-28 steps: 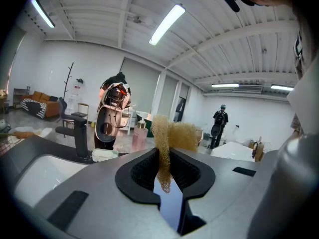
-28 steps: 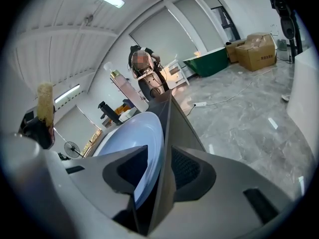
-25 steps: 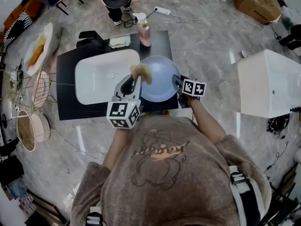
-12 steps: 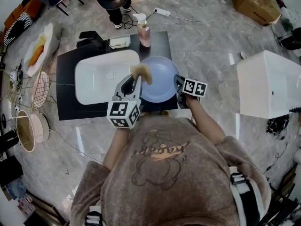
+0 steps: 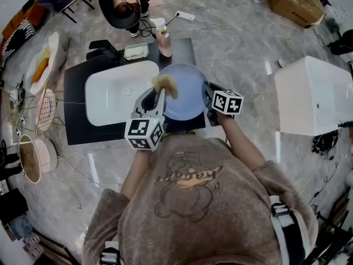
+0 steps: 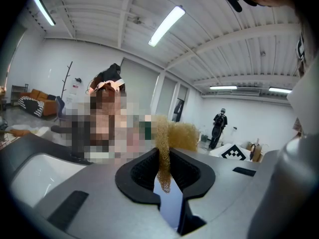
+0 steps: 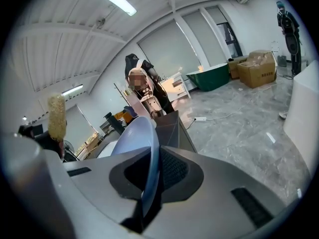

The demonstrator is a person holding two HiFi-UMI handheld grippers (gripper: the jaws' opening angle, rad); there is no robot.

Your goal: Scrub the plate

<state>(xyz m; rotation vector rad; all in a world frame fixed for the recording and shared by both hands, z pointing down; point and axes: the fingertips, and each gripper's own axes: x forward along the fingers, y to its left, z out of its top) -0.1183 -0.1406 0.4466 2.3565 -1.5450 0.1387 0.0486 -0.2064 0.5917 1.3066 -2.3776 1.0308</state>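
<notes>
1. Pale blue, the plate lies over the right end of the black counter, just beside the white basin. From above we see its whole round face.
2. We find the right gripper clenched on the plate's near right rim. Its jaws have just been closing, and in the right gripper view the thin rim runs between the dark pads, which press on it from both sides.
3. The left gripper is clamped on a golden mesh scrubber. In the left gripper view we see the mesh pinched between the ribbed pads, with its bushy top sticking up past them.
4. In the head view we place the scrubber at the plate's left edge, between the plate and the basin. Whether it touches the plate we cannot tell.
5. Both grippers reach forward from the arms of a person in a brown sweater.
6. Along the counter's far edge we see a pink pump bottle just behind the plate, then a soap dish to its left, and a black tap behind the basin.
7. Another person stands on the grey floor beyond the counter.
</notes>
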